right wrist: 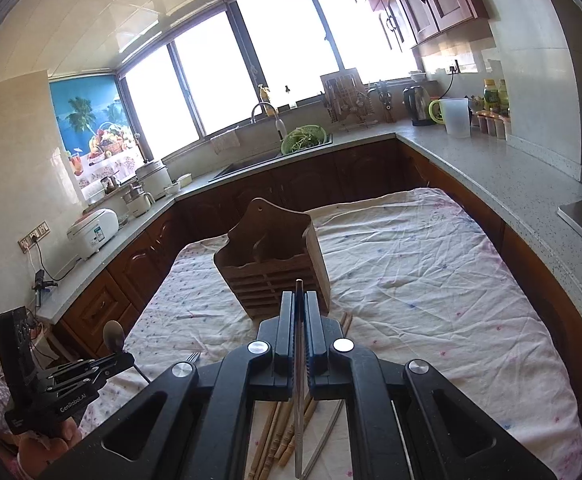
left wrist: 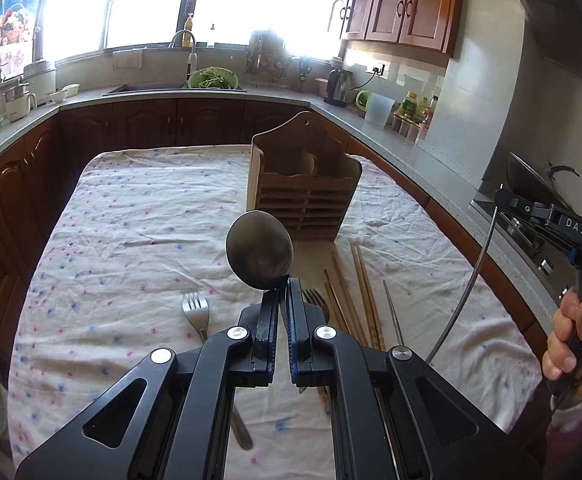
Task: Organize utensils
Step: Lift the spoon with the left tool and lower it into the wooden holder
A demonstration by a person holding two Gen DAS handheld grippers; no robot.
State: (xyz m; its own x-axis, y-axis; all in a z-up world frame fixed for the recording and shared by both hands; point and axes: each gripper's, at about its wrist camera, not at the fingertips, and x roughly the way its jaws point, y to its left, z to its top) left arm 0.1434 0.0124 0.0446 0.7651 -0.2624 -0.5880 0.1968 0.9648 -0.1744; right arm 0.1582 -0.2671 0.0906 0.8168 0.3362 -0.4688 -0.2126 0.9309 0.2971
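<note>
Nearest in the left wrist view, the left gripper (left wrist: 283, 282) has its jaws pinched tight on the neck of a spoon (left wrist: 259, 255), bowl standing up just above the fingertips at frame centre. In the right wrist view, the right gripper (right wrist: 299, 300) is clamped on a thin metal utensil (right wrist: 299, 400) that runs lengthwise between the fingers, its tip poking just past them; what kind it is I cannot tell.

On the floral tablecloth (left wrist: 131, 216) below lie a fork (left wrist: 196, 312) at lower centre-left and wooden chopsticks (left wrist: 365, 300) to its right, long axes pointing roughly away from the camera.

Beyond both grippers stands the wooden utensil holder (left wrist: 307, 196), upright, compartments open upward, straight ahead in each view. The right gripper looks slightly nearer. Each utensil's long axis would need tipping toward vertical to drop in.

Readable writing: "DAS" on the right gripper's body at the right edge of the left view; "GenRobot.AI" on the left gripper's body at lower left of the right view.
</note>
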